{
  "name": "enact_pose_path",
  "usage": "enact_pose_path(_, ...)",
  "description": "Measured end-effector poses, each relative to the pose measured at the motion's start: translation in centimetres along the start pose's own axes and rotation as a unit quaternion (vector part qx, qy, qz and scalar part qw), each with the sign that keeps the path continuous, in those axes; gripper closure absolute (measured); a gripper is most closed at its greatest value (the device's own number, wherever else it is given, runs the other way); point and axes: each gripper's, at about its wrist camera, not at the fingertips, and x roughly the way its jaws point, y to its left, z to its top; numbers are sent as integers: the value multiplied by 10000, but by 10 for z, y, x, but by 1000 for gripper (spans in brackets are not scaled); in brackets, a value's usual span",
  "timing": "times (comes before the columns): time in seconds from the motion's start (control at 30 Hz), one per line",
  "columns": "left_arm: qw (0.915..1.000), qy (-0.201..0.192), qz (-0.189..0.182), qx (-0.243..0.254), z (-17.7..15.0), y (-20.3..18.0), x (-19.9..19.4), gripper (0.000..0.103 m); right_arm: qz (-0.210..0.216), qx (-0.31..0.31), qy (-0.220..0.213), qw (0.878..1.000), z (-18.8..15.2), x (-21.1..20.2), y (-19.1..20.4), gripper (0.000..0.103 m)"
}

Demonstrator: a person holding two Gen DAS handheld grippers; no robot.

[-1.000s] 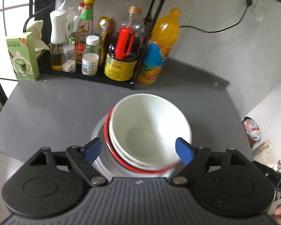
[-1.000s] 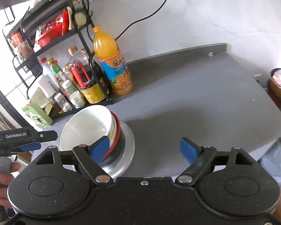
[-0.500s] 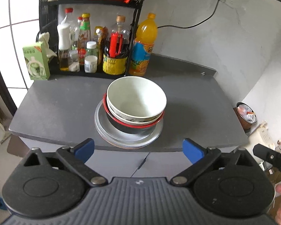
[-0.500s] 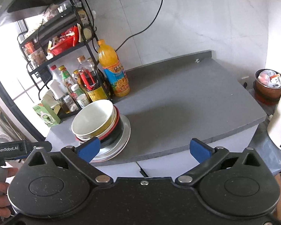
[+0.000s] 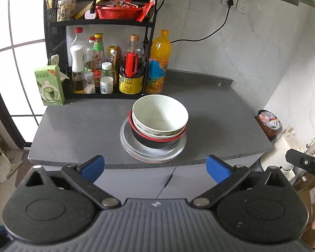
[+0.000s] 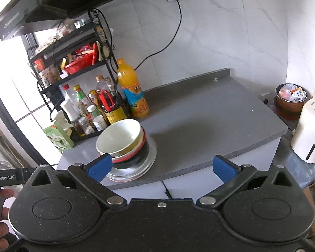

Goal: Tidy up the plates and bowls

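Note:
A white bowl (image 5: pixel 160 113) (image 6: pixel 118 138) sits nested on top of other bowls, the lowest black with a red rim (image 5: pixel 155 139), all stacked on silver plates (image 5: pixel 132 145) (image 6: pixel 152 153) near the front of the grey counter (image 5: pixel 84 124) (image 6: pixel 210 113). My left gripper (image 5: pixel 155 168) hangs open in front of the counter edge, well back from the stack, with nothing between its blue fingertips. My right gripper (image 6: pixel 161 167) is also open and holds nothing, back from the counter and to the right of the stack.
A black rack (image 5: pixel 52 31) at the back left holds sauce bottles (image 5: pixel 97 63) and a red basket (image 5: pixel 117 10). An orange drink bottle (image 5: pixel 158 63) and a green box (image 5: pixel 49 86) stand beside it. A white appliance (image 6: pixel 310 130) and a brown bin (image 6: pixel 289 103) sit to the right.
Both grippers have pulled back and up from the stack, which now looks smaller and farther. The bowls and plates have stayed in place on the counter.

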Motion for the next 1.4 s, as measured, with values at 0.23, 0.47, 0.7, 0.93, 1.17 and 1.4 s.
enact_pose_path(0.23, 9997, 3, -100, 204, -11, 21, -10, 1, -124, 17, -15, 9999, -16, -10, 32, 0)
enact_pose_path(0.47, 9995, -1, -135, 293, -19, 40, -30, 1, -219, 55, -10, 9997, -34, -20, 59, 0)
enact_pose_path(0.7, 9993, 1, -99, 350, -30, 55, -43, 1, -390, -120, 4, 9992, -43, -28, 78, 0)
enact_pose_path(0.93, 9994, -85, -86, 329, -32, 63, -55, 1, -467, -243, 32, 9986, -46, -33, 91, 0)
enact_pose_path(1.17, 9993, -44, -152, 329, -36, 67, -58, 1, -495, -313, 82, 9982, -50, -33, 99, 0)
enact_pose_path(1.4, 9991, -18, -165, 396, -38, 65, -57, 1, -469, -352, 118, 9982, -50, -32, 100, 0)
